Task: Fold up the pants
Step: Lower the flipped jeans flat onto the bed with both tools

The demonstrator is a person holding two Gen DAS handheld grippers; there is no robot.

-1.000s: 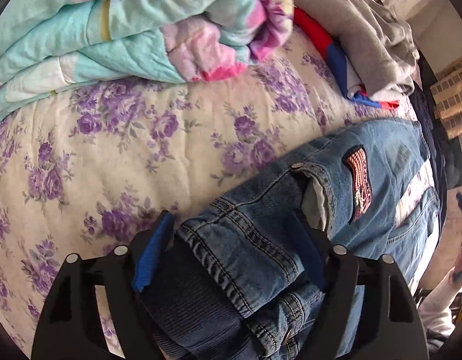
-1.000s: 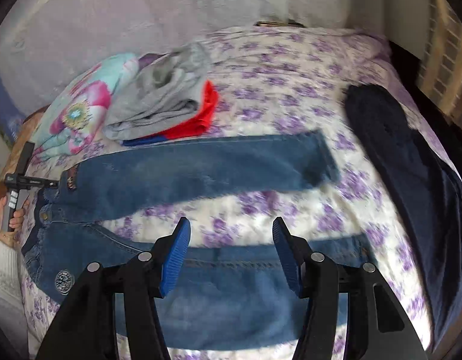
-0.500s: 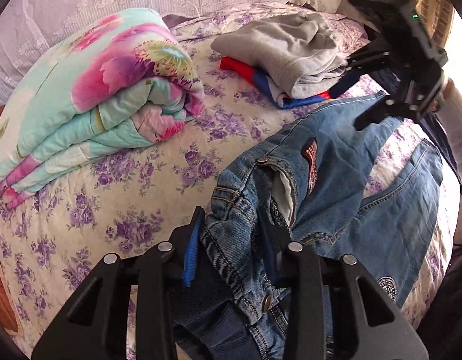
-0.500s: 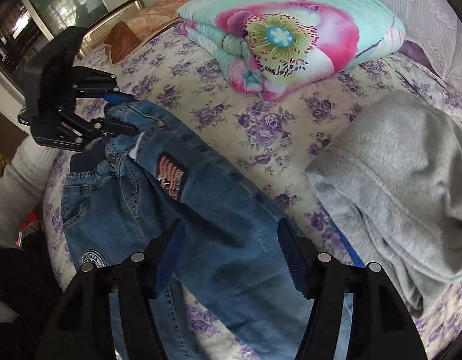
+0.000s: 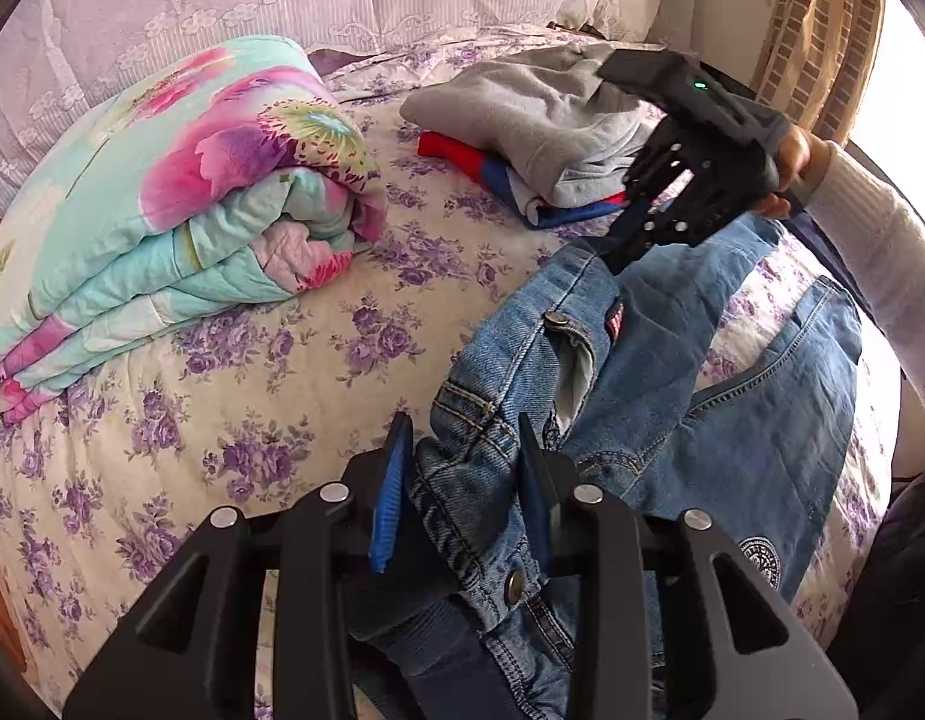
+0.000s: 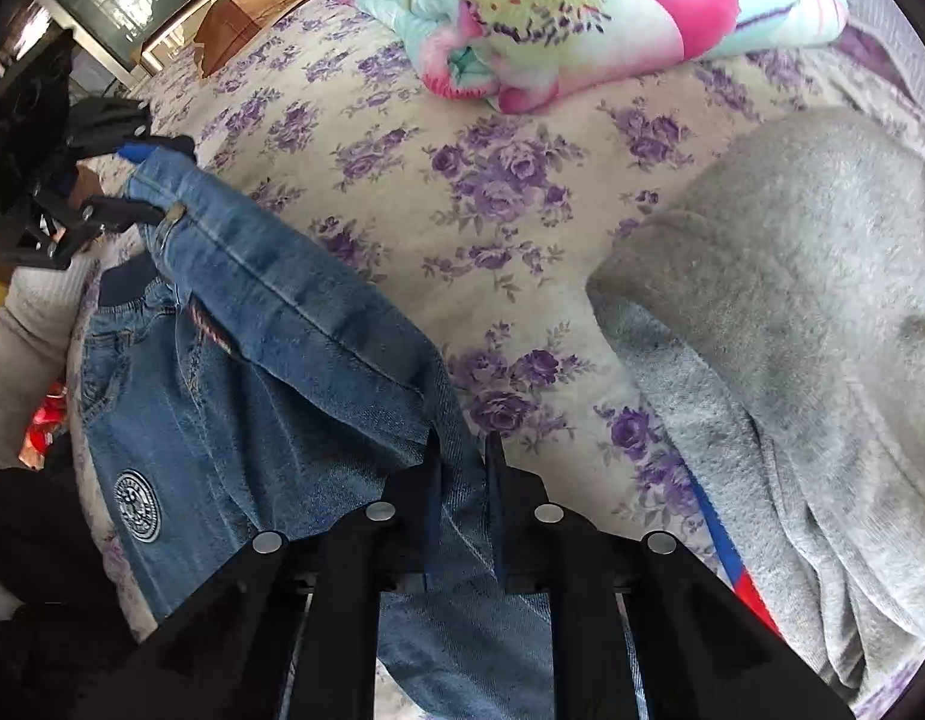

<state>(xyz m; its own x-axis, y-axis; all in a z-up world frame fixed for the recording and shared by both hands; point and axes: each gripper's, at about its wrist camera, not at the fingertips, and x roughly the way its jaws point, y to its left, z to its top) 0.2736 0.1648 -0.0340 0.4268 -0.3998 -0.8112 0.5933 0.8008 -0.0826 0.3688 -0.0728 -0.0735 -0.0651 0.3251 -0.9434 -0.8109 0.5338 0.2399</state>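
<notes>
Blue denim jeans [image 5: 762, 420] lie on the flowered bed, one leg lifted. My left gripper [image 5: 462, 456] is shut on the bunched waistband beside a snap button. My right gripper [image 6: 462, 462] is shut on the edge of the lifted leg [image 6: 318, 324]. In the left wrist view the right gripper [image 5: 624, 240] shows at the upper right, held by a hand in a white sleeve. In the right wrist view the left gripper [image 6: 132, 180] shows at the far left, on the waistband. The other leg with a round patch [image 6: 137, 504] lies flat beneath.
A folded floral quilt [image 5: 162, 198] lies at the back left. A grey sweater [image 5: 540, 120] sits on red and blue clothes [image 5: 480, 168] just past the jeans; it also fills the right of the right wrist view [image 6: 792, 330]. The flowered sheet [image 5: 222, 420] lies between.
My right gripper went from open above the jeans to shut on the leg's edge. My left gripper tightened on the waistband and lifted it. The leg now hangs between both grippers.
</notes>
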